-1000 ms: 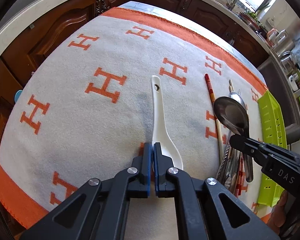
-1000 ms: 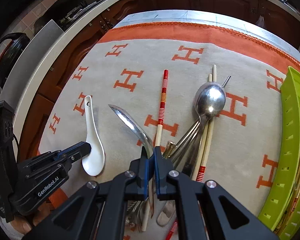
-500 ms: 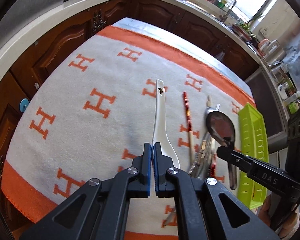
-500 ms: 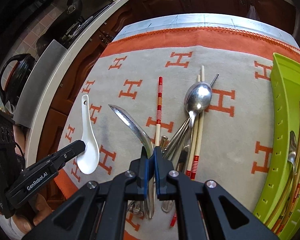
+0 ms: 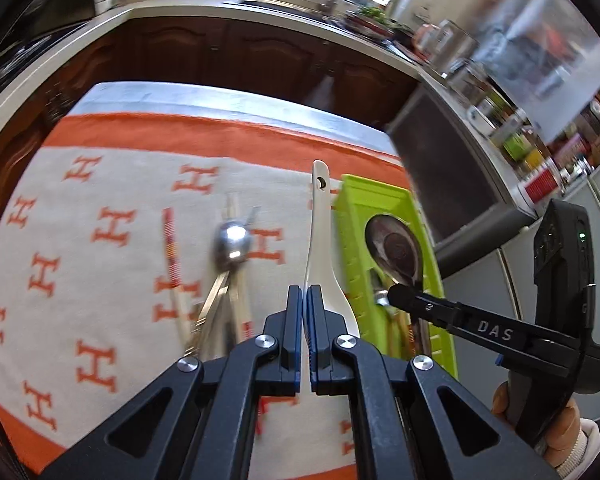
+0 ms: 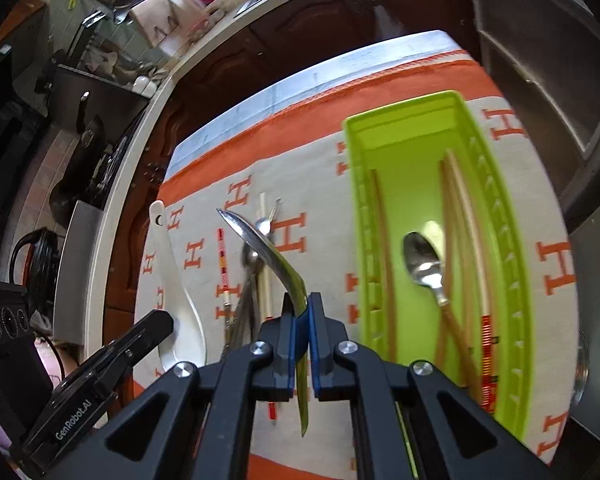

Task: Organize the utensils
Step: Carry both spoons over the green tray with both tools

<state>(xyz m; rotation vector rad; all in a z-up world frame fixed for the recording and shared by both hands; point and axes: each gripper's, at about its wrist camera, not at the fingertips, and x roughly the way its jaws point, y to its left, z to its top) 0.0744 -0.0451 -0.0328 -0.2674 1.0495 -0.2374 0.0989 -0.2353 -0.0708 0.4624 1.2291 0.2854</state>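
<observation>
Both clamped — left gripper on glossy white ceramic spoon, right gripper on curved steel spoon — beside slotted green tray.

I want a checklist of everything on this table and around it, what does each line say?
Surface: grey blanket with orange H marks and orange border, covering the table.
Job's things: green tray holding a small spoon and chopsticks; white spoon and metal spoon held up; more utensils lying on the blanket.
Clutter: nothing seen on the blanket besides utensils.
Grippers: left gripper shut on the white spoon; right gripper shut on the metal spoon.
Cables: nothing seen.
Surroundings: dark wooden cabinets, crowded kitchen counter.
</observation>
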